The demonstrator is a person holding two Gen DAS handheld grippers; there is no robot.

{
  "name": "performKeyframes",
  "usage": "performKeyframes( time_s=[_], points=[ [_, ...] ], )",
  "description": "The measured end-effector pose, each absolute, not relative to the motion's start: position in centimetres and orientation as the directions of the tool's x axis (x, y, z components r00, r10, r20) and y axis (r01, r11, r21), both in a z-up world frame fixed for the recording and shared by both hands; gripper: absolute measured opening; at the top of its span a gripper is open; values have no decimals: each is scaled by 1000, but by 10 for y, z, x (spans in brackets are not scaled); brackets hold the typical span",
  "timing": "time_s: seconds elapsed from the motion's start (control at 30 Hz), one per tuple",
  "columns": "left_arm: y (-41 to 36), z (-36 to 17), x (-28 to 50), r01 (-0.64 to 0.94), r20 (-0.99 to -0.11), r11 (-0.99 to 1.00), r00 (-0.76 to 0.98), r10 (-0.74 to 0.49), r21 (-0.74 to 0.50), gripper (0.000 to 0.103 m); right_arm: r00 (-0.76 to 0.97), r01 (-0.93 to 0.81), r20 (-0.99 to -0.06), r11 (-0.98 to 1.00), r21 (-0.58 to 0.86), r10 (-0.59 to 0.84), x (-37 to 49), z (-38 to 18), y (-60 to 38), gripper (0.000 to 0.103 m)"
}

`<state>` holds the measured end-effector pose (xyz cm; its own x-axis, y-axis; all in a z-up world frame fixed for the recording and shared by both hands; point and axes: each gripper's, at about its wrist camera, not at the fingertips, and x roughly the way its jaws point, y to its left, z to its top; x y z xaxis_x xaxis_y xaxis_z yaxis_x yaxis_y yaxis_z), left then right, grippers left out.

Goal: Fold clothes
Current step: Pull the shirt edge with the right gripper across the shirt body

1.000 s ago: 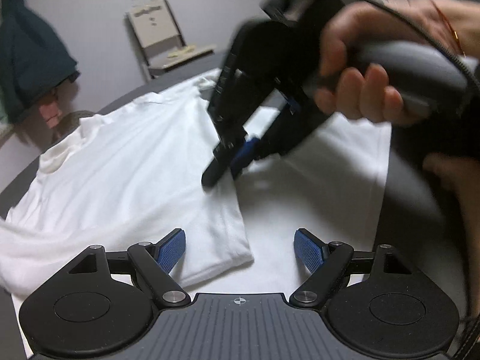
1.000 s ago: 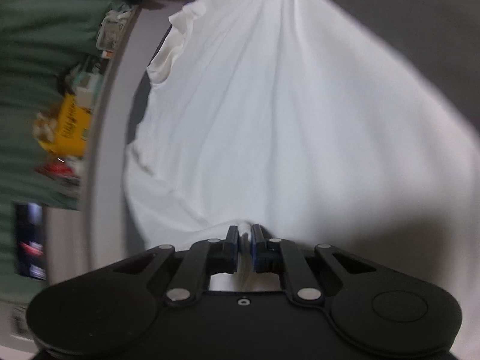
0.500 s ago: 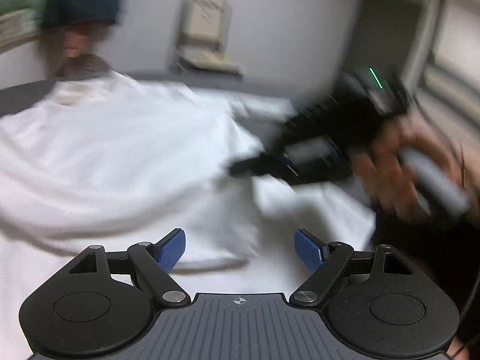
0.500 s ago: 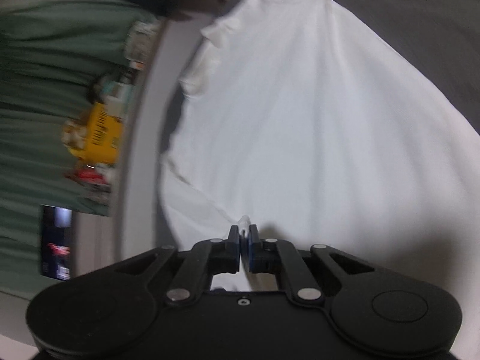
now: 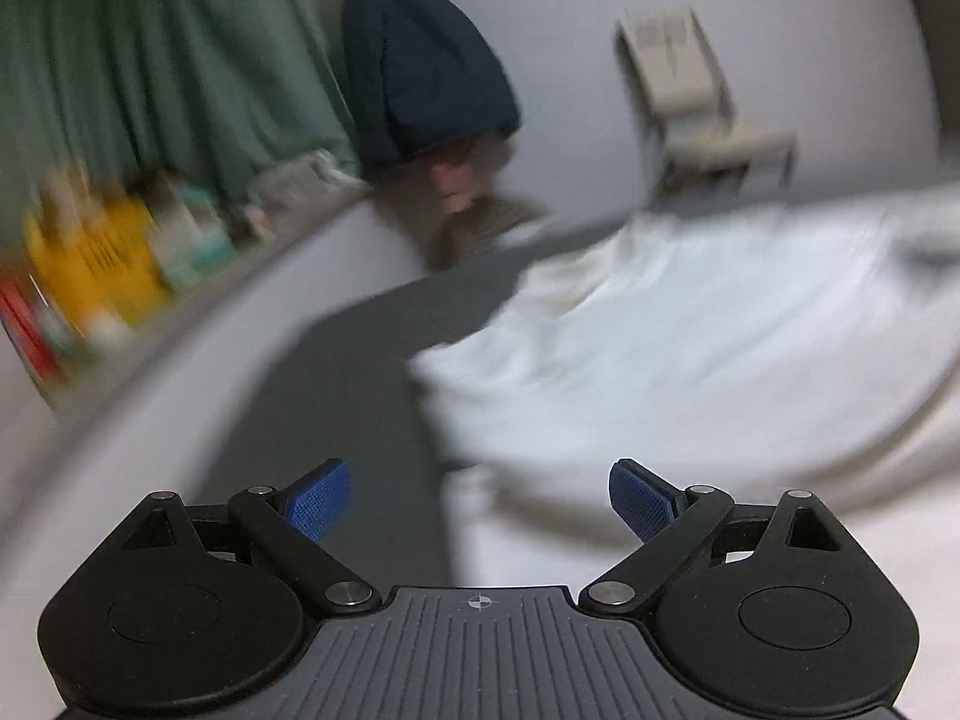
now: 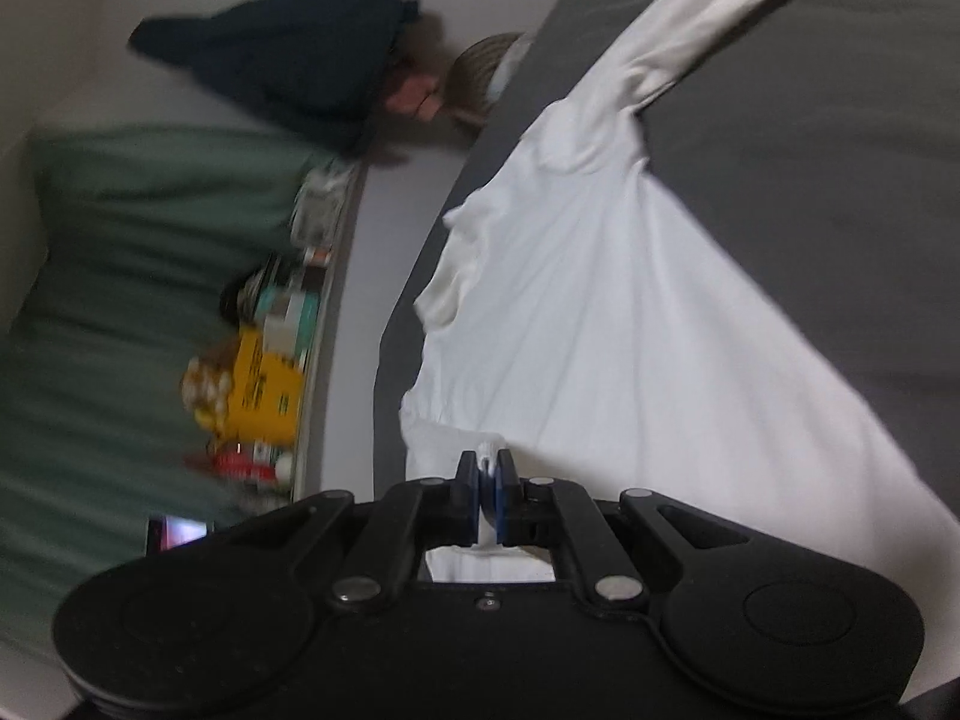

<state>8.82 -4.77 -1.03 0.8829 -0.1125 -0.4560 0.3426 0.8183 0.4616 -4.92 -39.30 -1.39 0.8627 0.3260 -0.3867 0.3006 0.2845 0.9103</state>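
Right wrist view: the right gripper (image 6: 489, 474) is seen clamped on a small pinch of white cloth, which pokes up between its blue pads (image 6: 503, 495). From that pinch the white shirt (image 6: 600, 300) fans out ahead of the gripper and to its right across the dark grey bed surface (image 6: 840, 150), with a long sleeve (image 6: 708, 42) stretched far ahead toward the upper right. A fold or drag of the garment is judged to be in hand, with one edge carried by this gripper.

Left wrist view: the left gripper (image 5: 477, 495) is shown with its fingers wide apart and nothing between them. The picture is blurred, so fine detail cannot be read. The shirt (image 5: 690, 348) lies ahead and to the right of this gripper, its near edge (image 5: 474, 486) reaching in just ahead of the gap between the pads; the grey surface (image 5: 360, 390) is bare ahead and to the left.

The next move is judged to call for a second hold: the left gripper would need to be brought onto a free edge or corner, closed there, and then both holds moved together so the cloth is laid flat.

The pinched cloth and the outstretched sleeve are shown only in the right wrist view. Only in the left wrist view is a pale chair (image 5: 690, 90) against the wall shown.
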Motion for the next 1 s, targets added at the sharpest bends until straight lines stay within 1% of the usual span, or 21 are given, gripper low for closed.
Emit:
performKeyframes(
  time_s=[0.23, 0.4, 0.5, 0.57, 0.7, 0.8, 0.9, 1.0],
  points=[
    [-61, -62, 87, 395, -452, 670, 886, -99, 628, 94, 888, 256, -339, 277, 926, 311, -48, -12, -398, 5],
    [-77, -63, 106, 321, -379, 686, 923, -71, 653, 94, 880, 256, -338, 266, 929, 333, -52, -9, -400, 5],
    [-85, -71, 120, 306, -333, 595, 940, -69, 743, 94, 891, 224, -299, 243, 944, 341, -59, -3, -403, 5],
    [-86, -74, 127, 305, -310, 557, 947, -89, 772, 94, 897, 207, -285, 249, 946, 338, -62, 5, -406, 5],
    [-82, -71, 138, 282, -292, 595, 953, -82, 753, 94, 905, 177, -255, 243, 954, 340, -66, 18, -409, 5],
    [-73, -68, 146, 215, -268, 652, 963, -19, 727, 94, 910, 156, -229, 226, 962, 346, -69, 27, -410, 5],
    [-61, -65, 154, 151, -256, 713, 966, 41, 685, 94, 905, 187, -260, 234, 954, 337, -72, 26, -410, 5],
    [-37, -58, 163, 137, -313, 809, 948, 61, 572, 94, 888, 265, -332, 234, 935, 320, -73, 11, -411, 5]
  ],
)
